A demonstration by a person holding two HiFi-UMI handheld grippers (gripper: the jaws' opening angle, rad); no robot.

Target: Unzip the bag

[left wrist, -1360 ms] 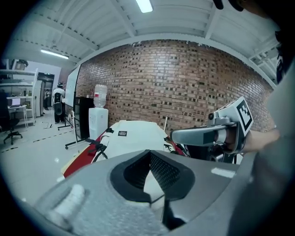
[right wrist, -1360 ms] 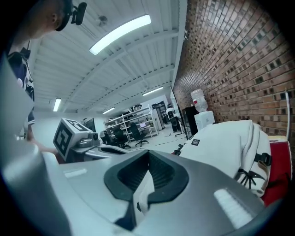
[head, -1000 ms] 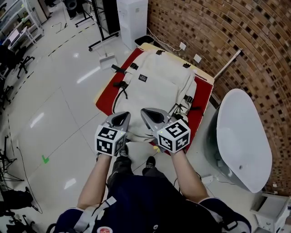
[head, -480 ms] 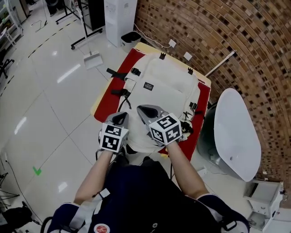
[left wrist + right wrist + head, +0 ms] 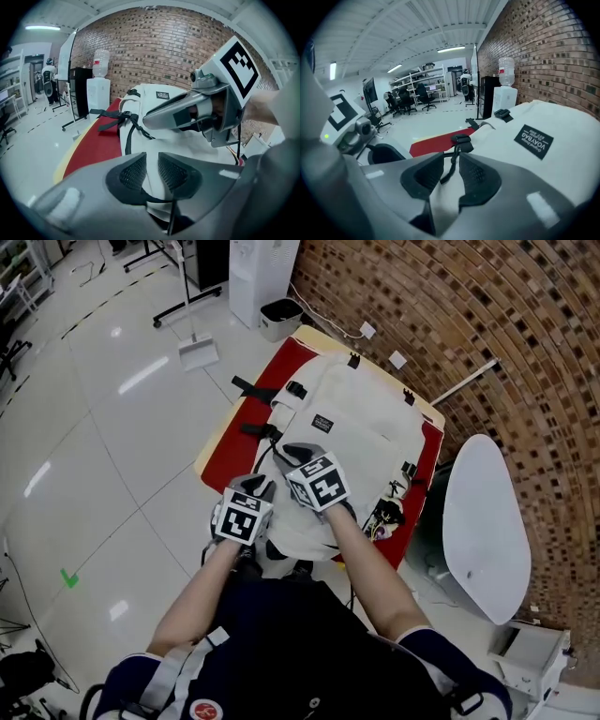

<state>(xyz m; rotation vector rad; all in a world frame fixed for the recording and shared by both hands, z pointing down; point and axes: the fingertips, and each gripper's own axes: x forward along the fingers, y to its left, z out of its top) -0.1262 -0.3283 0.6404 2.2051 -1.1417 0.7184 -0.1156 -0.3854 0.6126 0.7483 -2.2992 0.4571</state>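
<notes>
The bag is lying flat on the red-covered worktop. The head view is hiding both tips behind the marker cubes. The left gripper view is showing the left tool pinching a fold of the bag. The right gripper view is showing the right tool opening, with a black cord hanging loose between its pads.
</notes>
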